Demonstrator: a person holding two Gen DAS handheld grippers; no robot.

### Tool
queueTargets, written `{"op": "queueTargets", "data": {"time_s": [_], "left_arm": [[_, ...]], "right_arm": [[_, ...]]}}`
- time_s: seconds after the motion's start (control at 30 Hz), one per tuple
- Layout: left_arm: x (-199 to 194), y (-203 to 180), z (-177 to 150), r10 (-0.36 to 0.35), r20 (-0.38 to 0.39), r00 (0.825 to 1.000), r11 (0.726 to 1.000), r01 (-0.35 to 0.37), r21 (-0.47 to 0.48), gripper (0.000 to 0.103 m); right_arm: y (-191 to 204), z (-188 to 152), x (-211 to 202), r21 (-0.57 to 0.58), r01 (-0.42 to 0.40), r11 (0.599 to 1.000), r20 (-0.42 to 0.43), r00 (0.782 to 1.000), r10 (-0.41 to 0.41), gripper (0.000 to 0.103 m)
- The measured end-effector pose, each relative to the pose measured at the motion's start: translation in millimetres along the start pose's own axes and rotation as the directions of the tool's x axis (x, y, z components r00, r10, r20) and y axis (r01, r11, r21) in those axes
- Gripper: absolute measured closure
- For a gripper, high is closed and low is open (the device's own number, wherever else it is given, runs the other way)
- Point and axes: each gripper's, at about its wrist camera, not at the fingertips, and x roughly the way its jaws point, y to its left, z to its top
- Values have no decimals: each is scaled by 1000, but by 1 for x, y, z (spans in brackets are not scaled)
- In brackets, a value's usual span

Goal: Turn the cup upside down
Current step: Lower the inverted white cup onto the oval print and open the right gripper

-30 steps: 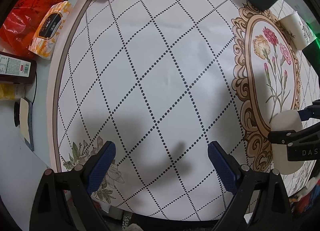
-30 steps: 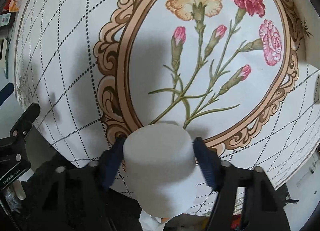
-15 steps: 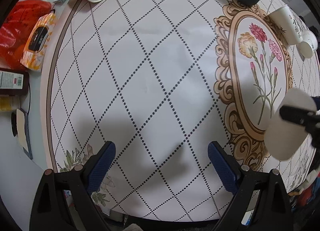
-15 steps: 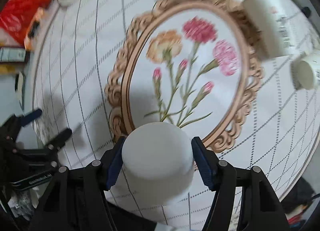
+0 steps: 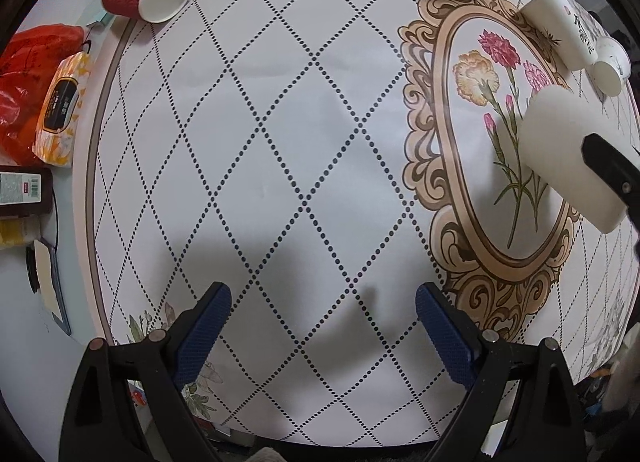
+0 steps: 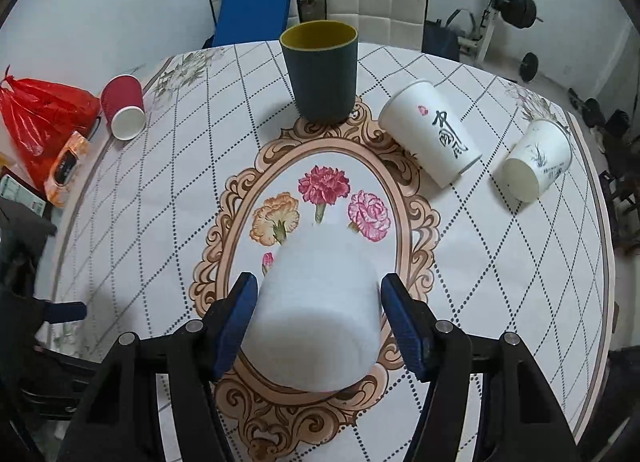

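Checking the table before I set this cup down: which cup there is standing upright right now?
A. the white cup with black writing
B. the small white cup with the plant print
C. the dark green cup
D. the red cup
C. The dark green cup stands with its open yellow mouth up, while the red cup, the white cup with black writing and the small white cup lie on their sides.

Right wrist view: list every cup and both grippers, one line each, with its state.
White cup: held between the right gripper's fingers, off the table, closed bottom toward the camera.
Dark green cup: upright, mouth up.
Red cup: on its side.
Calligraphy cup: on its side.
Bamboo-print cup: on its side.
Right gripper: shut on the white cup.
Left gripper: open, holding nothing.
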Motion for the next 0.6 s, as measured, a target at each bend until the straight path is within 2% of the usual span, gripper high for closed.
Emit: {"op": "queueTargets", "data": {"time_s": [0.07, 0.17, 0.3, 0.6], "left_arm": [[-2, -4, 0, 3, 3, 1000, 1000, -3, 5, 9], [-5, -10, -1, 5, 5, 1000, 1000, -5, 16, 9], [-9, -16, -1, 3, 6, 1000, 1000, -3, 22, 9], [-19, 2, -2, 1, 23, 1000, 1000, -1, 10, 9]], "right_arm": [[-2, 2, -8, 0, 8, 1000, 21, 1000, -8, 36], [-1, 8, -5, 29, -8, 1000, 9, 1000, 7, 36], [4, 22, 4, 11, 5, 1000, -4, 1000, -5, 36], [2, 39, 20, 20, -1, 1000, -95, 995, 3, 33]]}}
